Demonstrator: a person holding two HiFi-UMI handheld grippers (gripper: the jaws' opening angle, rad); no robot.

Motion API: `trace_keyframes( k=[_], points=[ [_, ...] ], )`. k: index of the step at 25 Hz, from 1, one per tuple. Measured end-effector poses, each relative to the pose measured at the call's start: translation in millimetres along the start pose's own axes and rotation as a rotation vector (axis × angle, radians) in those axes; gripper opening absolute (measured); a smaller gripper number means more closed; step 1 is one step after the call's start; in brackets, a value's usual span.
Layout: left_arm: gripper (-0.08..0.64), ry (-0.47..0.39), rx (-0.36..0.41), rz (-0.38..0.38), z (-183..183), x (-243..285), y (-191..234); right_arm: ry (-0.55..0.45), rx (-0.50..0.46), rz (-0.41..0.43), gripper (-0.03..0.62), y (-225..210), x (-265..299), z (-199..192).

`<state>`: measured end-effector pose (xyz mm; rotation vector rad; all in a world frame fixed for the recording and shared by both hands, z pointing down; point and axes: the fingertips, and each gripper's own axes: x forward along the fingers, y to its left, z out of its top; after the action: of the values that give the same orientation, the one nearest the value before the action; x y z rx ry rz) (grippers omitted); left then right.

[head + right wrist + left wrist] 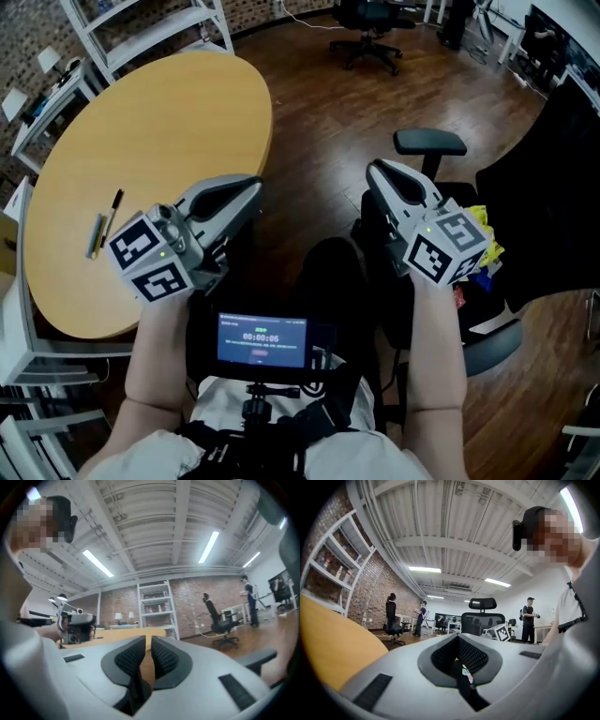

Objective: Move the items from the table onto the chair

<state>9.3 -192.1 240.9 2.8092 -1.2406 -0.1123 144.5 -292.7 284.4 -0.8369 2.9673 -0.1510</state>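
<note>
A black pen (113, 212) and a grey marker (96, 236) lie side by side on the round wooden table (178, 122) at the left. On the black chair (494, 342) at the right rest a yellow item (485, 230) and other coloured things, partly hidden behind my right gripper's cube. My left gripper (255, 187) hovers off the table's near edge, level, its pads (471, 656) together and nothing between them. My right gripper (373, 169) is raised beside the chair's armrest (429, 142); its pads (164, 657) stand a narrow gap apart, empty, and the table (122, 632) shows through the gap.
White shelving (141, 28) stands beyond the table. A second office chair (370, 28) sits far back on the wood floor. A small screen (262, 339) hangs at my chest. A dark panel (553, 187) rises right of the chair. People stand far off in the left gripper view.
</note>
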Motion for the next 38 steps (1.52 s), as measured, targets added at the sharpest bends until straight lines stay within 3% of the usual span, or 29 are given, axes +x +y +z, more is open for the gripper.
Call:
trace_keyframes(
  k=[6,13,19,27,31,38],
  points=[
    [0.006,-0.004,0.014,0.199,6,-66,42,-0.032,0.023,0.319,0.037,102,79,29],
    [0.006,0.074,0.076,0.397,2,-160,64,-0.007,0.017,0.563,0.037,216,136,21],
    [0.006,0.089,0.06,0.569,-3,-259,82,0.021,-0.001,0.739,0.037,310,178,14],
    [0.006,0.075,0.023,0.718,-9,-350,94,0.131,-0.039,0.875,0.037,400,220,-19],
    [0.006,0.047,0.009,0.732,-11,-368,101,0.229,-0.071,0.879,0.037,422,236,-44],
    [0.006,0.04,0.01,0.745,-18,-372,108,0.252,-0.085,0.904,0.037,433,247,-61]
  ],
)
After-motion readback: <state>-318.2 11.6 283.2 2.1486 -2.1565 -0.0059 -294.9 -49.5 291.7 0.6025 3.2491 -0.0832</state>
